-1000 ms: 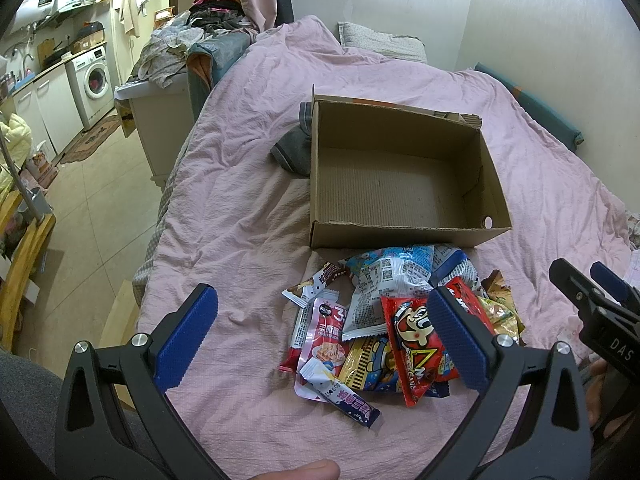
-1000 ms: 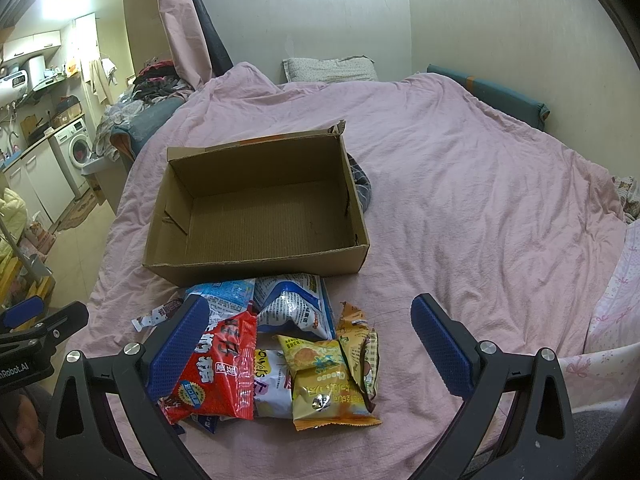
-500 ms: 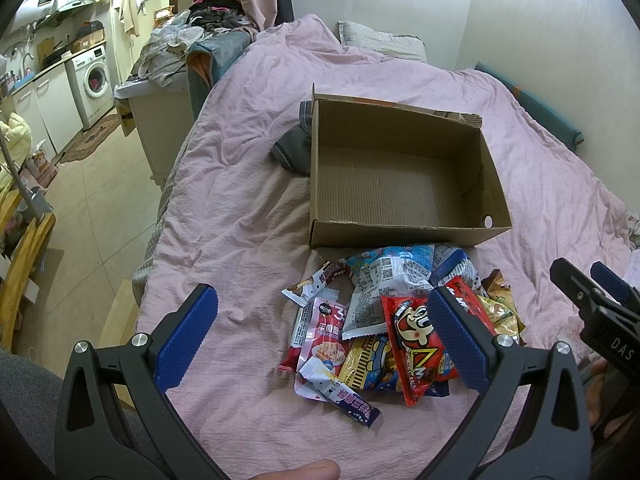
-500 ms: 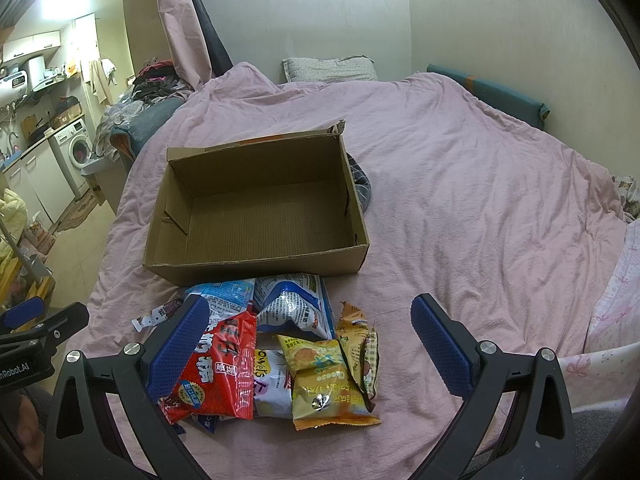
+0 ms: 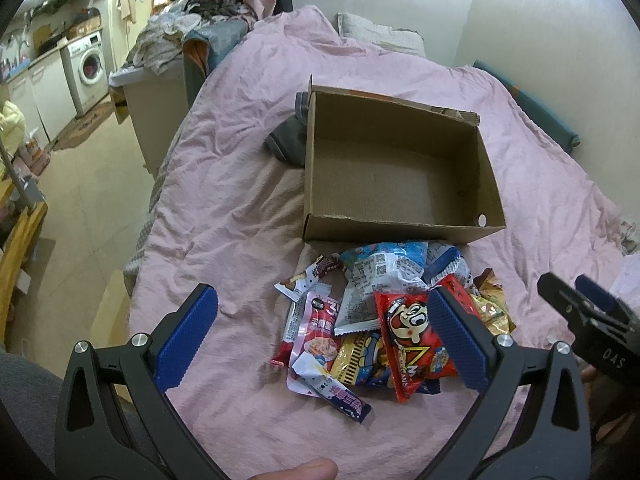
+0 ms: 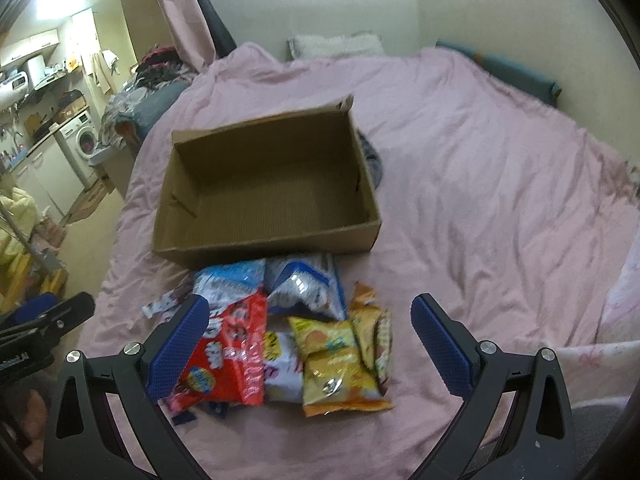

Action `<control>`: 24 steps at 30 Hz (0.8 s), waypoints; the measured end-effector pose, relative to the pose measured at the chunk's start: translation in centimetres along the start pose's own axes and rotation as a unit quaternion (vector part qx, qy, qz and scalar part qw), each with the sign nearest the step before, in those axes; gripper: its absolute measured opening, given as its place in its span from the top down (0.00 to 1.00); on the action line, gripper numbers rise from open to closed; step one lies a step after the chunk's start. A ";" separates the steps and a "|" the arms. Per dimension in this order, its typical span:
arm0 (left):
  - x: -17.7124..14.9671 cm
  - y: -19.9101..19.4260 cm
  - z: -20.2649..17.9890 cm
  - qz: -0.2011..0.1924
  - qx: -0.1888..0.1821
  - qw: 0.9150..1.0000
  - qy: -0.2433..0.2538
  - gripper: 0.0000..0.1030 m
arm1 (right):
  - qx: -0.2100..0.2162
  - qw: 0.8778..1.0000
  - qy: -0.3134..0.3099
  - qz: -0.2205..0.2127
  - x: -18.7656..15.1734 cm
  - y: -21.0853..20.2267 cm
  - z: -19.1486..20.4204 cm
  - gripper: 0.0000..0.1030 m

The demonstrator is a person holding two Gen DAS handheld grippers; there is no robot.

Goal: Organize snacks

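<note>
— On the pink bed [image 5: 224, 184], where did the snacks [image 5: 384, 320] lie?

— At 12 o'clock from the left gripper [image 5: 324, 336], just under its wide-open jaws. The empty box [image 5: 400, 232] sat past them, also at 12.

— And the right gripper [image 6: 308, 340]?

— Open too, holding nothing. The yellow bag [image 6: 336, 360] pointed its long side at the box. Both were near; I think the right was nearer.

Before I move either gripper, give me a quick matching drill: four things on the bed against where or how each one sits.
Things:
1. cardboard box
2. red snack bag
3. yellow snack bag
4. dark cloth

States:
A. against the box's outer wall
B. nothing inside
C. right edge of the pile
D. beside the left gripper's right finger

Pairs: 1-B, 2-D, 3-C, 4-A
</note>
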State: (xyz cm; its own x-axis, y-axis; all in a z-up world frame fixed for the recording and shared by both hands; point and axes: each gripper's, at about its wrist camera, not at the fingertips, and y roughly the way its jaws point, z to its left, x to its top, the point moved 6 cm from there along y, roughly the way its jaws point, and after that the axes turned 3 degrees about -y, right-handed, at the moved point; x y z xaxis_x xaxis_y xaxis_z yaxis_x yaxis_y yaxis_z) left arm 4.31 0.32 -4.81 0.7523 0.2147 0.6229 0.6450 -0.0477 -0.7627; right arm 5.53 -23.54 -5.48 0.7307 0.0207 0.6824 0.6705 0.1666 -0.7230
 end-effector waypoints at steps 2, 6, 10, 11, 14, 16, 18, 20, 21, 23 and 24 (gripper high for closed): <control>0.1 0.2 0.2 0.011 -0.005 1.000 -0.008 0.00 | 0.016 1.000 0.008 0.022 -0.2 0.5 0.5 0.00; 0.3 0.7 0.8 0.027 0.004 1.000 -0.015 0.00 | 0.061 0.995 0.023 0.075 -0.2 1.5 1.8 0.00; 0.4 1.4 2.3 0.052 0.026 0.998 -0.035 0.00 | 0.071 0.989 0.030 0.124 0.0 2.7 2.7 0.00; 0.4 1.6 2.7 0.060 0.026 0.997 -0.045 0.00 | 0.068 0.987 0.024 0.141 -0.1 3.2 3.1 0.00; 0.3 2.0 3.5 0.078 0.029 0.995 -0.059 0.00 | 0.062 0.980 -0.011 0.188 -0.7 4.9 4.7 0.00; 0.1 2.2 3.7 0.087 0.029 0.994 -0.062 0.00 | 0.059 0.973 -0.034 0.221 -1.5 6.2 5.9 0.01; 0.1 2.3 3.7 0.091 0.027 0.994 -0.061 0.00 | 0.040 0.966 -0.065 0.247 -2.6 7.8 7.1 0.01; 0.0 2.4 3.5 0.095 0.027 0.994 -0.055 0.00 | 0.015 0.962 -0.084 0.258 -3.3 9.1 7.5 0.01; 0.0 2.5 3.5 0.096 0.027 0.994 -0.053 0.00 | 0.009 0.961 -0.088 0.263 -3.5 9.5 7.6 0.01; -0.1 2.6 3.4 0.100 0.026 0.993 -0.049 0.00 | 0.005 0.958 -0.088 0.272 -3.9 10.3 7.9 0.01; -0.2 2.6 3.3 0.102 0.026 0.993 -0.045 0.00 | 0.005 0.957 -0.089 0.274 -4.0 10.6 8.1 0.02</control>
State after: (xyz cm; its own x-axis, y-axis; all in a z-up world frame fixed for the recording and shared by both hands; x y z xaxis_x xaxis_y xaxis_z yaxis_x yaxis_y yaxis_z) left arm 5.39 3.33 -7.54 0.8496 0.2924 0.4389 0.4716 -0.0486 -0.8805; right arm 8.64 -13.85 -15.00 0.9384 0.2757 0.2082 0.1899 0.0919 -0.9775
